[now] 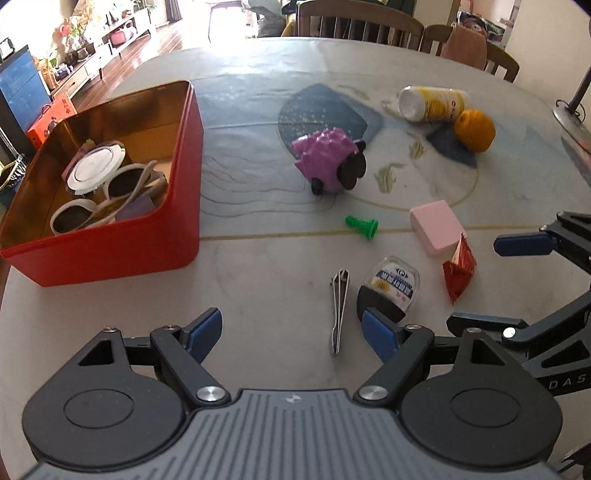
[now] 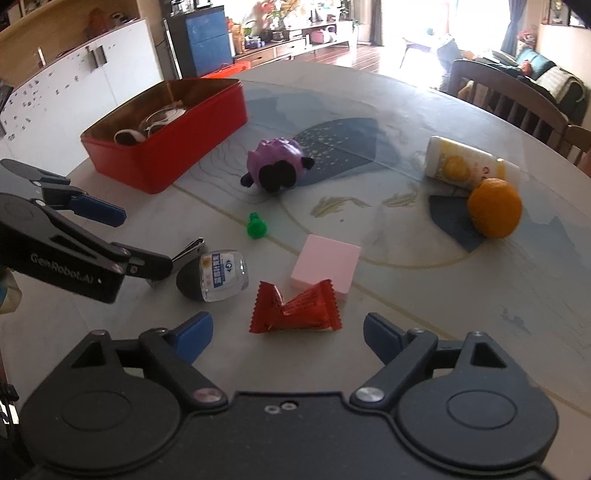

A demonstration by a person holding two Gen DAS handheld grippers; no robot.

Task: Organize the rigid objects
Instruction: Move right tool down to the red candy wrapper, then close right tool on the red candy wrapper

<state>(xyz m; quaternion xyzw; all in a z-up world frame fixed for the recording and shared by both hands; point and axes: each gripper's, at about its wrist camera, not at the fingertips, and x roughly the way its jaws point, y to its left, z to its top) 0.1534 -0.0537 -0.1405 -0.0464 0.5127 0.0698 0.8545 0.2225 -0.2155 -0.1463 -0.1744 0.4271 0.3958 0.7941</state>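
A red tin box (image 1: pixel 122 254) (image 2: pixel 207 122) holds sunglasses (image 1: pixel 110 199) and a round white lid (image 1: pixel 94 166). On the table lie a purple sheep toy (image 1: pixel 328 160) (image 2: pixel 277 164), a green chess pawn (image 1: pixel 362 225) (image 2: pixel 256 226), a pink block (image 1: pixel 437 227) (image 2: pixel 327 266), a red snack packet (image 1: pixel 458 271) (image 2: pixel 295 308), a small clear jar with a black cap (image 1: pixel 389 291) (image 2: pixel 214 280) and a metal nail clipper (image 1: pixel 339 310) (image 2: pixel 188 249). My left gripper (image 1: pixel 291 334) (image 2: pixel 144 243) is open and empty, beside the clipper and jar. My right gripper (image 2: pixel 286 336) (image 1: pixel 495 282) is open and empty, just short of the packet.
A yellow-and-white bottle (image 1: pixel 432 103) (image 2: pixel 469 166) lies on its side against an orange (image 1: pixel 474 129) (image 2: pixel 495 206) at the far right. Wooden chairs (image 1: pixel 358 22) (image 2: pixel 506 96) stand at the table's far edge. A lamp base (image 1: pixel 570 118) stands at the right.
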